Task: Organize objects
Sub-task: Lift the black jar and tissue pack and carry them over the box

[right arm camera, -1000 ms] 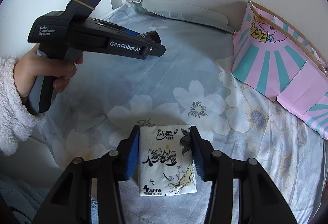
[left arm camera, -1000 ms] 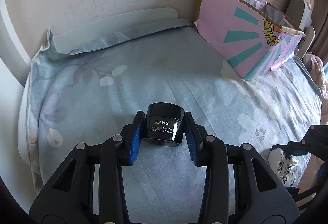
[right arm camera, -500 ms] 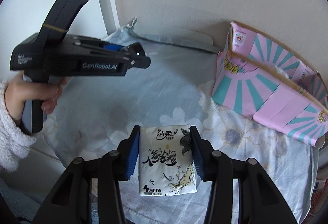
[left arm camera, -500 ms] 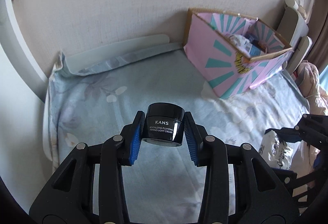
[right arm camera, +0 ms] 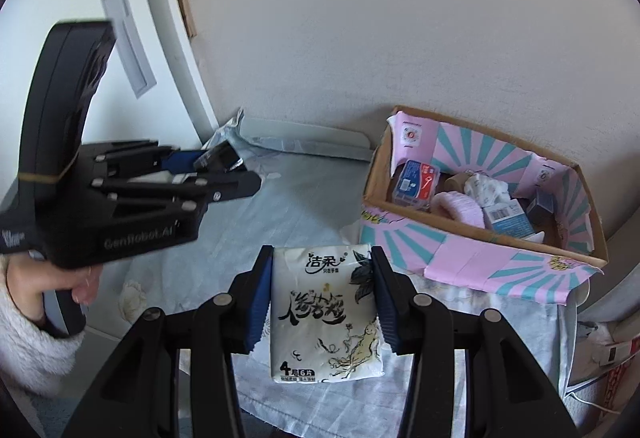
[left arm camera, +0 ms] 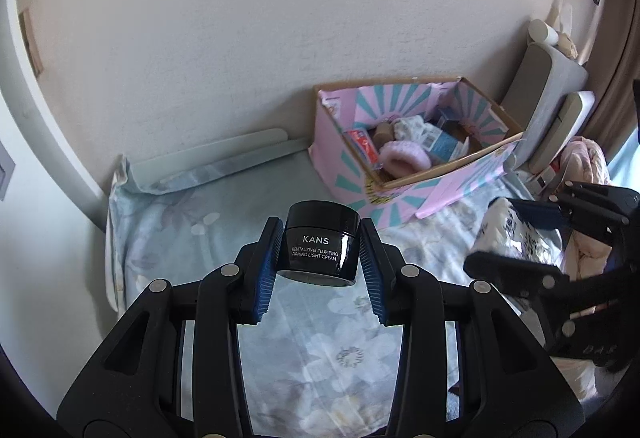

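The left hand-held gripper (left arm camera: 320,254) is pinching a black cream jar (left arm camera: 320,238) between its blue pads, held above the floral bed sheet (left arm camera: 312,350), near the middle of the bed. The jar's label reads "KANS" and "REVITALIZING PLUMPING FIRMING LIGHT CREAM". Further right, the right hand-held gripper (right arm camera: 322,302) grips a white tissue pack (right arm camera: 326,314) printed with Chinese characters and ink drawings; "4" and "6" can be read at its bottom edge. The left tool's body bears "GenRobot.AI". At the bed's far right, against the wall, the pink-and-teal cardboard box (right arm camera: 472,258) already holds a pink fluffy item, small cartons and other bits. Judged from this, sorting is well under way: both held items look bound for the box, and neither is in it yet.
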The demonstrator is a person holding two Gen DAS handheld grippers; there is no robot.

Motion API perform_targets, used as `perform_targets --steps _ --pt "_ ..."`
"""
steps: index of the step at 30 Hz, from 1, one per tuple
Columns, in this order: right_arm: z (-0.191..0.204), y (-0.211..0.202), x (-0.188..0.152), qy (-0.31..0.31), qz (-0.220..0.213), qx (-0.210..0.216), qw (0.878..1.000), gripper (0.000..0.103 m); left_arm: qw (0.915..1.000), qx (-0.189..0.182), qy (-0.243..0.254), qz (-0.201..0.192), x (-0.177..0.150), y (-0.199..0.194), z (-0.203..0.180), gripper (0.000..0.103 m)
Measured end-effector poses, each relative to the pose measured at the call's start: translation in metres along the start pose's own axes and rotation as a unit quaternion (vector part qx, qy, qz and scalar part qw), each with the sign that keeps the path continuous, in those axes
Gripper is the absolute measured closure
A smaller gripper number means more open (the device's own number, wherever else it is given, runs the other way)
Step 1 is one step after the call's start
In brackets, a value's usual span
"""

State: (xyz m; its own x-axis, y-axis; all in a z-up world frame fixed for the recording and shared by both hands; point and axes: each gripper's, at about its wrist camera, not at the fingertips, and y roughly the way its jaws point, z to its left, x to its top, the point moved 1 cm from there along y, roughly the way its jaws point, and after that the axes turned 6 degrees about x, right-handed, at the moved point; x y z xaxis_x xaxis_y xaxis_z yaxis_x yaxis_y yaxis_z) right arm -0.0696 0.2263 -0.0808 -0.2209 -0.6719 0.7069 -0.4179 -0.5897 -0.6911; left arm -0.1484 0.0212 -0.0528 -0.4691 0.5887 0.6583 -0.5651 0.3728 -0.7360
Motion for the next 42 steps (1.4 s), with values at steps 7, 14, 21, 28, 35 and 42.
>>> perform_targets --steps 7,14,21,28,35,42 --pt "-0.028 -0.034 0.015 0.015 -0.015 -0.020 1.000 0.060 1.0000 -0.004 -0.003 -0.007 0.017 -0.013 -0.034 0.068" --pt "-0.067 -0.060 0.016 0.029 -0.023 -0.044 0.998 0.060 0.9998 -0.004 -0.016 -0.013 0.032 -0.012 -0.064 0.068" --pt "-0.113 -0.082 0.006 0.042 -0.018 -0.066 0.997 0.060 0.9996 -0.003 -0.023 -0.017 0.036 -0.004 -0.101 0.068" --pt "-0.148 -0.094 -0.003 0.050 -0.016 -0.071 0.996 0.060 0.9996 -0.007 -0.024 -0.014 0.038 0.009 -0.133 0.068" --pt "-0.166 -0.095 -0.010 0.043 -0.008 -0.069 0.997 0.060 0.9995 -0.009 -0.029 -0.010 0.039 0.020 -0.152 0.068" --pt "-0.176 -0.093 -0.010 0.040 -0.004 -0.060 0.997 0.060 0.9994 -0.003 -0.032 -0.008 0.040 0.023 -0.158 0.068"
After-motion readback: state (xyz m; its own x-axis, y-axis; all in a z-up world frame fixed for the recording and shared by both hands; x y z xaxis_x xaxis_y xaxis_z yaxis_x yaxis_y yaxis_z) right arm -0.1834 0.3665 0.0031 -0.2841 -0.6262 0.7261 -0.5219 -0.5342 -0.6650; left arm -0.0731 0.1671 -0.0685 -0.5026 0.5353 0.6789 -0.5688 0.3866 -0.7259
